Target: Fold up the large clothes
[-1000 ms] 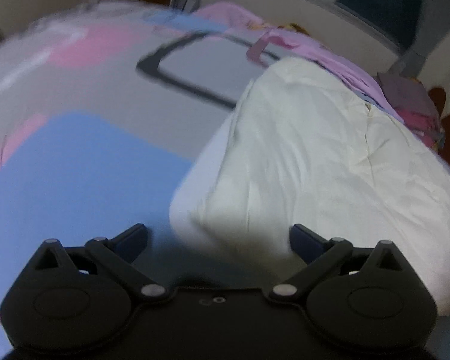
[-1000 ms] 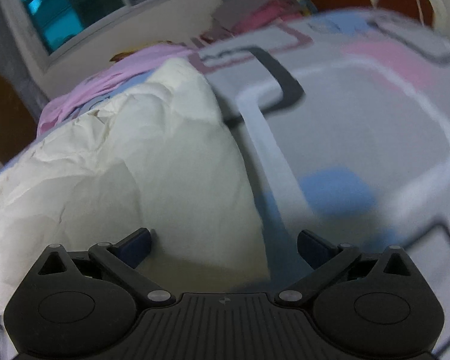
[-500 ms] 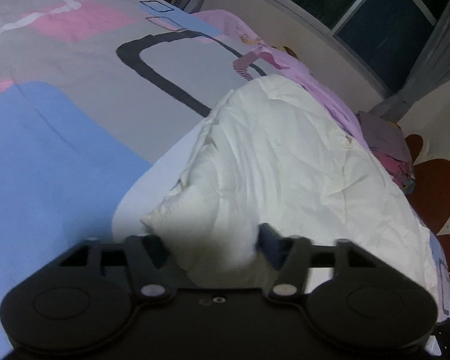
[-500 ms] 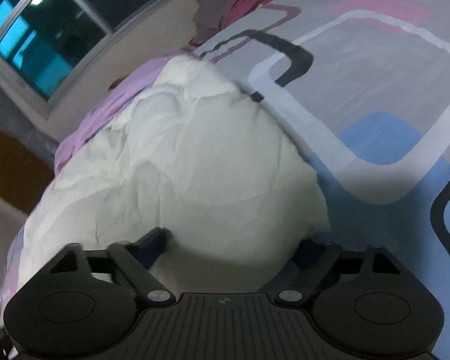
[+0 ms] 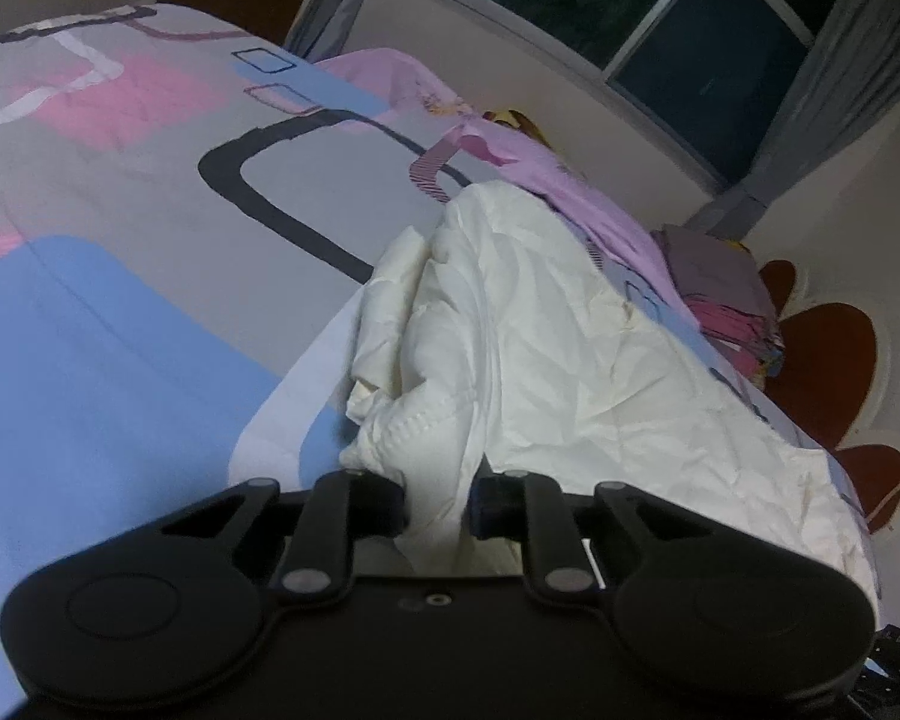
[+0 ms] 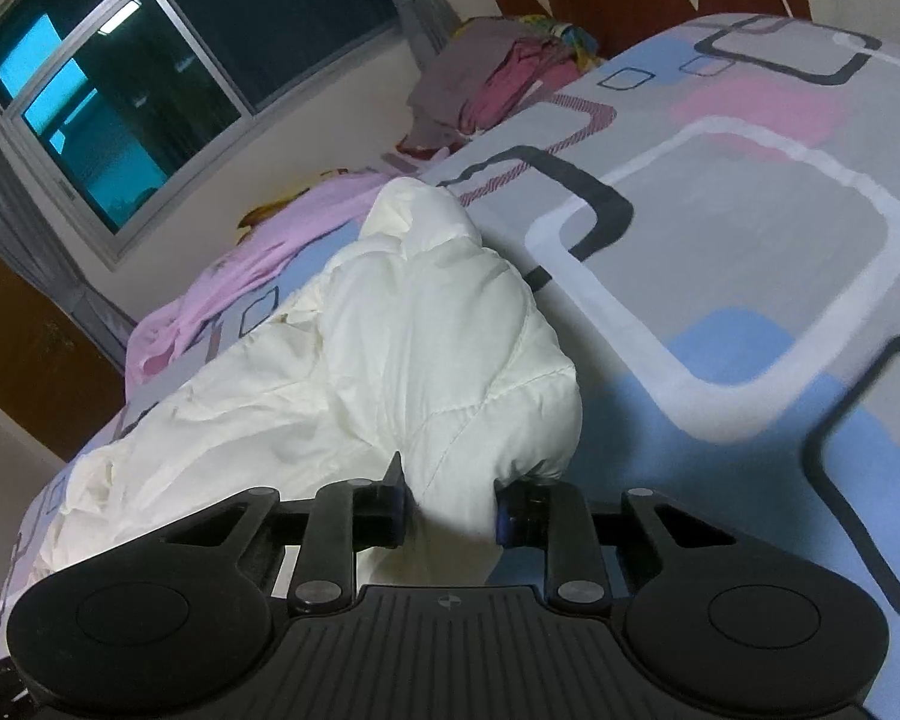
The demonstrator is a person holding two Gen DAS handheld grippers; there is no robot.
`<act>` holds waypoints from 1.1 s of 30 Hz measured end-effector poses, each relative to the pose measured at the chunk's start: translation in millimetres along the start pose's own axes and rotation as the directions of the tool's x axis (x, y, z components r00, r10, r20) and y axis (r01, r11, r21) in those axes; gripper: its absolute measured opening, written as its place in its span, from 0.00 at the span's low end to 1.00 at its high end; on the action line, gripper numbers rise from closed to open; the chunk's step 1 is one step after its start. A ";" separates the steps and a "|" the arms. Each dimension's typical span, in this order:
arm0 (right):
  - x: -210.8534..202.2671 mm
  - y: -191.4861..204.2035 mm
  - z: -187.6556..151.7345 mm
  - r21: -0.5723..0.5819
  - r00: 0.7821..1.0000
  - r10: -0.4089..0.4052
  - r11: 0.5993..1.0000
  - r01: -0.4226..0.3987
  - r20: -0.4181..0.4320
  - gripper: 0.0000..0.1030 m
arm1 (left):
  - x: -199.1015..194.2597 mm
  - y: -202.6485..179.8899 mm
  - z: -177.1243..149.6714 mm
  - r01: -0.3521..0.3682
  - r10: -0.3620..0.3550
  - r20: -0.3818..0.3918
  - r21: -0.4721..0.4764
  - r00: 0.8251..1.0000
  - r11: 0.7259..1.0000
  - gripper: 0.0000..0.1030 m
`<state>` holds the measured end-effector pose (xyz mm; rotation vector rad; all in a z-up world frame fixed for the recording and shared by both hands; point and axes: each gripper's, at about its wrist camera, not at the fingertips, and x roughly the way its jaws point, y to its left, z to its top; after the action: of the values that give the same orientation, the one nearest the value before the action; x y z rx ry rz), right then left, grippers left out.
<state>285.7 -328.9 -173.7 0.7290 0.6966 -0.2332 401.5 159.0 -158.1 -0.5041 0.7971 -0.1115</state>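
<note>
**Both claws clamped on cream padded garment, on the bed**

Left claw (image 5: 435, 504): held low over the bed, pointing forward along the garment's length. Jaws drawn in on a bunched wad of the cream padded garment (image 5: 546, 360); fabric fills the gap between the fingers and bulges out ahead of them. Left finger (image 5: 384, 498) touches a small ribbed-looking edge of the cloth.

Right claw (image 6: 450, 510): same low pose, pointing across the bed toward the window (image 6: 150, 78). Jaws pinched on a puffy rounded corner of the same garment (image 6: 426, 348); cloth pushes up and forward from between the fingers.

Garment: cream-white, quilted, stitch lines visible, heavily creased. Lies directly ahead of both claws on the bedspread (image 5: 120, 312), which is patterned in grey, blue and pink rounded rectangles. In the left view it runs ahead and to the right of the claw; in the right view, ahead and to the left.

Beyond the garment: a lilac cloth (image 5: 546, 180) at the far bed edge, and a pile of grey and pink clothes (image 6: 486, 84) farther off.
</note>
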 end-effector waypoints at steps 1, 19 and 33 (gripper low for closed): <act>-7.5 -1.7 -4.2 -0.002 1.000 -0.001 1.000 0.001 -0.003 0.25 | -7.6 2.5 -2.1 0.012 -0.012 -0.006 0.003 1.000 1.000 0.17; -119.0 -68.8 -73.8 0.054 0.994 0.063 0.997 -0.058 -0.089 0.25 | -136.9 34.1 -106.7 -0.013 0.013 -0.046 -0.009 0.999 1.000 0.17; -144.4 -87.7 -97.9 -0.085 0.993 0.013 0.996 -0.023 -0.120 0.58 | -146.1 37.7 -146.1 -0.173 0.177 -0.040 0.086 0.983 0.981 0.54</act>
<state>90.5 -332.1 -177.9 0.6705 0.8086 -0.1426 192.4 176.1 -165.9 -0.3529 0.8764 0.0066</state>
